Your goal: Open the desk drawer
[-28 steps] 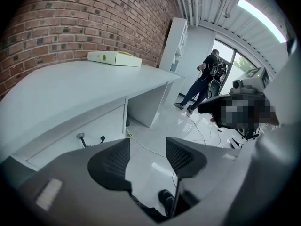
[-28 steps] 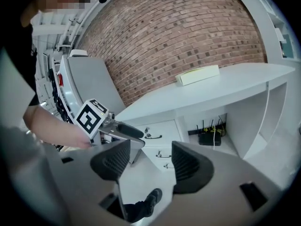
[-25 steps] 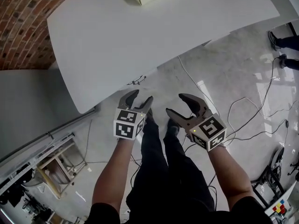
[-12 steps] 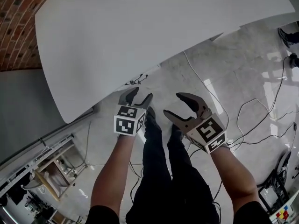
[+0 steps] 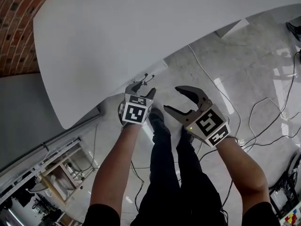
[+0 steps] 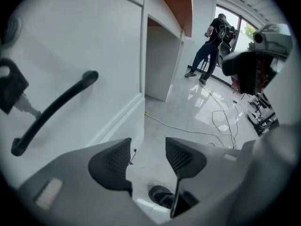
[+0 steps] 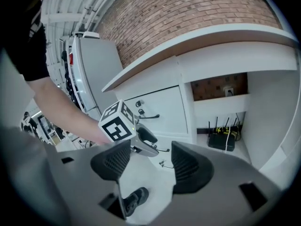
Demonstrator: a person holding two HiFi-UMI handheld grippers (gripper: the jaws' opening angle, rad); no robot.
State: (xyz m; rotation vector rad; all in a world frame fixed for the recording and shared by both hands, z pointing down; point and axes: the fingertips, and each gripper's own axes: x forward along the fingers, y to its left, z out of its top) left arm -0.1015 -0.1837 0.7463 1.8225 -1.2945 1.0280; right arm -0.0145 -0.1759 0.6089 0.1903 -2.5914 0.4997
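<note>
The white desk (image 5: 141,27) fills the top of the head view. Its white drawer front (image 7: 169,109) carries a black bar handle (image 7: 149,117). In the left gripper view that handle (image 6: 54,109) runs slantwise at the left, with a key in the lock (image 6: 11,91) beside it. My left gripper (image 5: 141,91) sits under the desk's front edge, open, its jaws (image 6: 148,157) empty and just right of the handle, not touching it. My right gripper (image 5: 173,99) is held open beside it, farther from the desk, and looks at the left gripper (image 7: 151,142).
Cables (image 5: 244,112) trail over the glossy floor at the right. A router (image 7: 221,140) stands in the desk's knee space. A metal rack (image 5: 51,168) is at the lower left, a brick wall (image 5: 19,27) behind. A person (image 6: 211,46) stands far off by the window.
Both grippers have moved forward to the desk's front edge. The left gripper now reaches under the edge, and the right one has followed beside it, still open.
</note>
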